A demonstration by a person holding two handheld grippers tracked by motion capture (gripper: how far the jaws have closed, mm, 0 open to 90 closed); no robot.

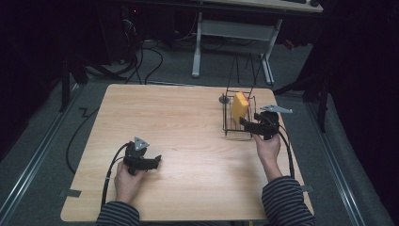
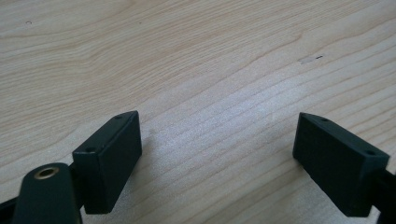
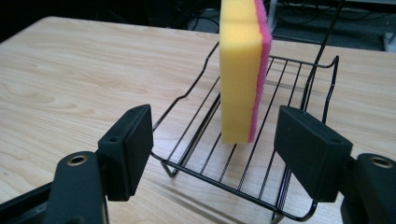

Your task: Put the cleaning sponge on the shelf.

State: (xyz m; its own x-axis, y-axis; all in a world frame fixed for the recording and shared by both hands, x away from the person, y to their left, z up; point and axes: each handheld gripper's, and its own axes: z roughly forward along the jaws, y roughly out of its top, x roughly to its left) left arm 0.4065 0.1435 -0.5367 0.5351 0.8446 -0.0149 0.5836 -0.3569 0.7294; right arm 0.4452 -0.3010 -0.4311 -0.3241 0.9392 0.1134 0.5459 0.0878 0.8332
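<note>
A yellow sponge (image 3: 237,70) with a pink scouring side stands on edge in a black wire rack (image 3: 243,184); from above, the sponge (image 1: 239,106) and rack (image 1: 228,123) sit at the table's far right. My right gripper (image 3: 212,147) is open just in front of the rack's near rim, nothing between its jaws; it shows as the right gripper (image 1: 249,124) in the high view. My left gripper (image 2: 217,154) is open low over bare wood, seen from above as the left gripper (image 1: 153,162) at the front left.
The light wooden table (image 1: 188,122) has free room across its middle and left. A small grey disc (image 1: 224,100) lies by the rack's far left corner. Cables, a desk frame (image 1: 197,47) and dark floor lie beyond the far edge.
</note>
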